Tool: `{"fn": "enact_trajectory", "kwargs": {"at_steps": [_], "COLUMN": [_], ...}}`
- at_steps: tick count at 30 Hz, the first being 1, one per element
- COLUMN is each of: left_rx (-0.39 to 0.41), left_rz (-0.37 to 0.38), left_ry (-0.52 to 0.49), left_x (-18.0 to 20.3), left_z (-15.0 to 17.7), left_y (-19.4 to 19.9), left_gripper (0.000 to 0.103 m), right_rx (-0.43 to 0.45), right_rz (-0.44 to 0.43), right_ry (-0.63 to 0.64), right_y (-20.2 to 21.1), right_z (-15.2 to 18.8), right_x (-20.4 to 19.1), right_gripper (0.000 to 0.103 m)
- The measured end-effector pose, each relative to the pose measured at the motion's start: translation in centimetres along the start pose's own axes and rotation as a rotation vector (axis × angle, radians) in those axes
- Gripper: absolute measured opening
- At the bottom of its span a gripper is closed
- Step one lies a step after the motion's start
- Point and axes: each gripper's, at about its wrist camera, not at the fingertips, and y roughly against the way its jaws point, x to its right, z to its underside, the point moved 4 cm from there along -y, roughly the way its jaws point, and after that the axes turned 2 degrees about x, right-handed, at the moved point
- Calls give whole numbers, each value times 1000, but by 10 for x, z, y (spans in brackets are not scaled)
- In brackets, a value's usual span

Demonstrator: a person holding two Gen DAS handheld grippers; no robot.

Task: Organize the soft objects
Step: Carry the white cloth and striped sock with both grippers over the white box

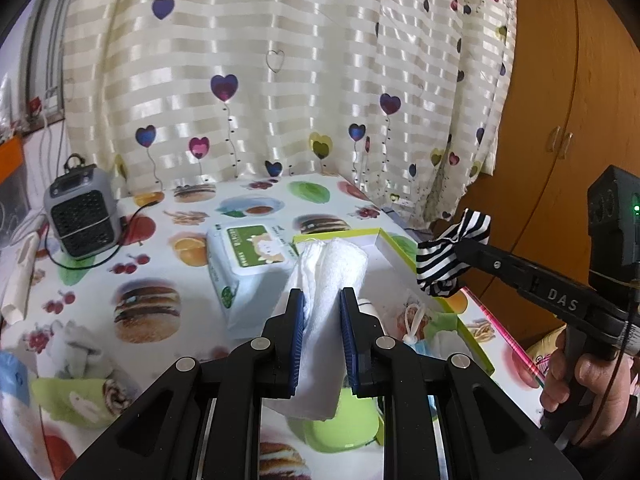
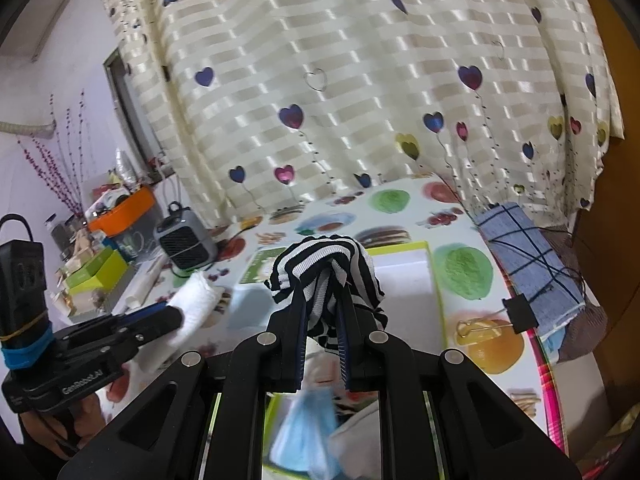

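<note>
Jaws on your left gripper clamp a white towel; right gripper jaws pinch a striped cloth. Both are held above the tabletop, near the green box.

In the left wrist view the white towel covers part of the green-rimmed box and a corner of the wipes pack, and its lower end drops behind the black gripper frame at the bottom edge. In the right wrist view the striped cloth hides the near side of the same box, while the blue mask at lower centre is blurred and half screened by the frame. At the left edge there, the clutter around the orange bin is too small to make out.
</note>
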Motion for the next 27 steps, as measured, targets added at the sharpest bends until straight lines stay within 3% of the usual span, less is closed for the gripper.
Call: {"fn": "enact_trajectory", "kwargs": {"at_steps": [23, 26, 27], "left_rx": [-82, -86, -88], "left_rz": [34, 35, 35], "left_ry": [-36, -41, -41], "left_x": [28, 32, 32], "left_z": [-14, -15, -15], "left_y": [-71, -76, -77], "left_gripper": [17, 17, 17], "right_rx": [-159, -124, -115], "right_rz": [90, 55, 46], "right_ry": [-55, -33, -30], "right_y": [-75, -68, -65], "right_z": [22, 19, 18], "right_x": [59, 53, 51], "right_gripper": [15, 29, 42]}}
